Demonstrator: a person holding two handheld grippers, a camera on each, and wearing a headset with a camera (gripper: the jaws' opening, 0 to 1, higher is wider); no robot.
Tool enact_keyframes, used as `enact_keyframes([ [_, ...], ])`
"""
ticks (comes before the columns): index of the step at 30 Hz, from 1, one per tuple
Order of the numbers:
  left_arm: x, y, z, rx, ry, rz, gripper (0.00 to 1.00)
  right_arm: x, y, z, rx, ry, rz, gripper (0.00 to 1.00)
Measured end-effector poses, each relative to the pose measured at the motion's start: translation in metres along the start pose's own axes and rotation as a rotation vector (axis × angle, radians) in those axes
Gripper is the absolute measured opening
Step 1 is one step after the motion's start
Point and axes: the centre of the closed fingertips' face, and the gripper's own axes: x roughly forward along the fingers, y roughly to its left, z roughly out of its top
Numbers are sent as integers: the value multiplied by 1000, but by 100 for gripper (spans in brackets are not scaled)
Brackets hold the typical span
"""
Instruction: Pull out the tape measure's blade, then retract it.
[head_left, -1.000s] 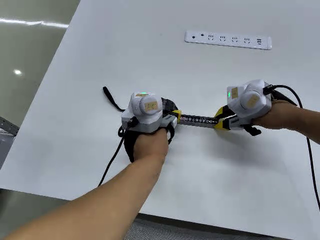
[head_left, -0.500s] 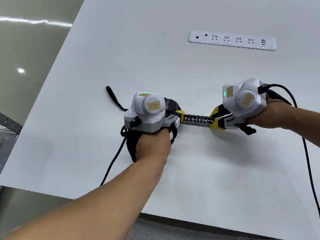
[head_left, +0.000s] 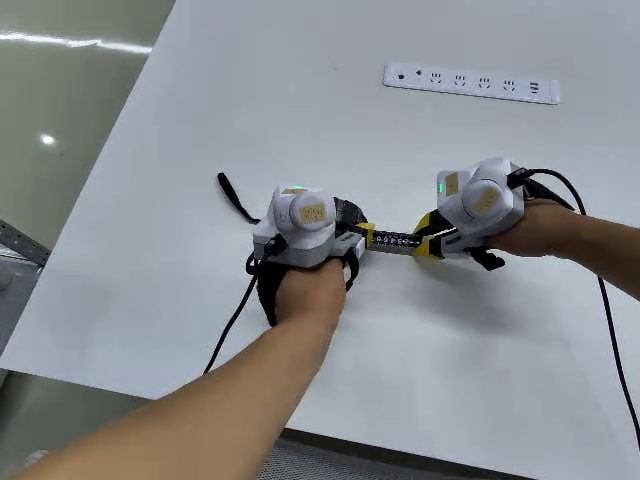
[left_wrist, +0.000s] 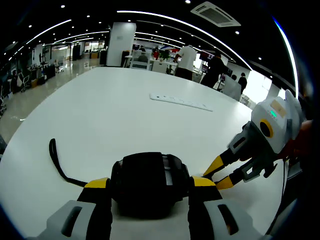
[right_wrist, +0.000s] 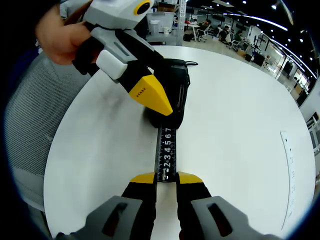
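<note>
A black tape measure case (left_wrist: 147, 182) rests on the white table, and my left gripper (left_wrist: 150, 186) is shut on it, one yellow fingertip on each side. In the head view the case (head_left: 346, 213) shows just past the left gripper (head_left: 352, 232). A short length of dark numbered blade (right_wrist: 166, 150) runs from the case (right_wrist: 172, 90) to my right gripper (right_wrist: 166, 178), which is shut on the blade's end. From above, the blade (head_left: 395, 240) spans the small gap to the right gripper (head_left: 425, 244). The case's black strap (left_wrist: 56, 161) trails to the left.
A white power strip (head_left: 470, 84) lies far back on the table (head_left: 180, 160). Black cables (head_left: 235, 315) hang from both grippers over the near edge. The table's left edge drops to a shiny floor (head_left: 60, 90). People stand in the distance (left_wrist: 190, 57).
The right gripper has moved left toward the case, still holding the blade's end. The exposed blade is clearly shorter. The left gripper keeps its hold on the case.
</note>
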Motion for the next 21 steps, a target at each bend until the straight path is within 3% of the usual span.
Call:
enact_keyframes([
  [9,0,0,0,-1,2,-4,58,9,0,16,-8,-19,11,11],
  [21,0,0,-1,-4,4,-7,58,15,-1,25,-11,-33,16,11],
])
